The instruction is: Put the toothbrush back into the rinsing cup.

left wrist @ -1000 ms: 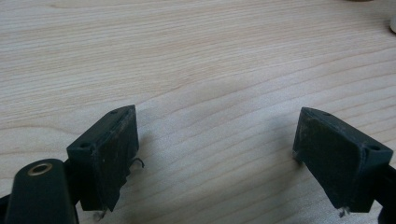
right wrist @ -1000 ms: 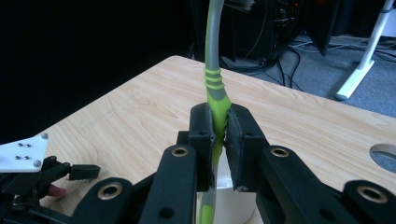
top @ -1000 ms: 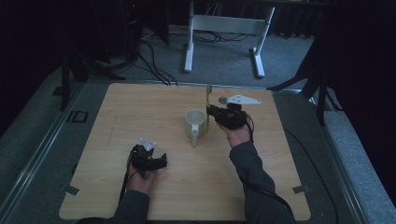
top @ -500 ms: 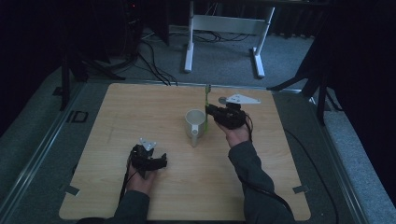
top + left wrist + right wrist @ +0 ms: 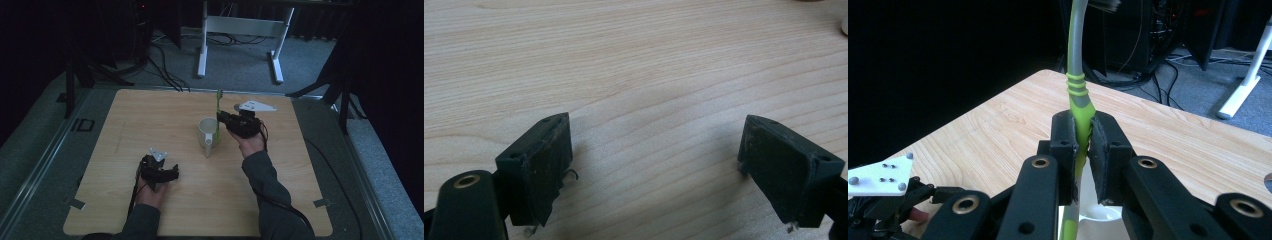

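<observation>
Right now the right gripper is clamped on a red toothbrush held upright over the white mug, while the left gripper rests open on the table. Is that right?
Not quite: the toothbrush is green and grey, not red, as the right gripper view shows. The rest holds: the right gripper is clamped on it, upright over the white mug, and the left gripper rests open on the table.

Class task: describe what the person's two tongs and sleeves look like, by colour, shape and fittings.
Both the left tongs and right tongs are black, with two flat blocky jaws, brass-ringed pivot holes, a pale three-cornered plate on top and a trailing black cable. The sleeves are dark grey.
</observation>
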Available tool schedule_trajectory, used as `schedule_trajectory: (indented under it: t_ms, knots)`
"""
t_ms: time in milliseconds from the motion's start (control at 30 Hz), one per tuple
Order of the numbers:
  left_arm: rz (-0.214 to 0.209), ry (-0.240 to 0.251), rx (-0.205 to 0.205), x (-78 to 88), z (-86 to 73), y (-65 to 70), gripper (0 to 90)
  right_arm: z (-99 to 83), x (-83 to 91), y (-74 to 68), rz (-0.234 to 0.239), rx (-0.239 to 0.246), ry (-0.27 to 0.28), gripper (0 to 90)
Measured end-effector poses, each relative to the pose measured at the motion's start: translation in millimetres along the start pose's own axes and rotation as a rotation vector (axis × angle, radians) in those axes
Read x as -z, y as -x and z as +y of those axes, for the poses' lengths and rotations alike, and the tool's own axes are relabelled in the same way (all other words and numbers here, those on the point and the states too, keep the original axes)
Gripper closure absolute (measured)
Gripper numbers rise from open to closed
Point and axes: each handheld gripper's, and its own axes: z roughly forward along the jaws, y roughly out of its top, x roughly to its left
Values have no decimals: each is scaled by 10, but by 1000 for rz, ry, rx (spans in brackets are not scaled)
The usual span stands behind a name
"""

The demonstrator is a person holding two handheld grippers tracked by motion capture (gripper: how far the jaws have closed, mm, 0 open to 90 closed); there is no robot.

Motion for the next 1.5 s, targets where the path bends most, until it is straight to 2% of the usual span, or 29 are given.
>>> schedule_trajectory:
  t_ms: [733, 1500]
  knots:
    - [0, 0, 0, 0, 0, 0, 146, 0, -42, -42, 8, -10, 28, 808]
    - [0, -1, 0, 1, 0, 0, 146, -40, -134, -100, 21, 13, 28, 807]
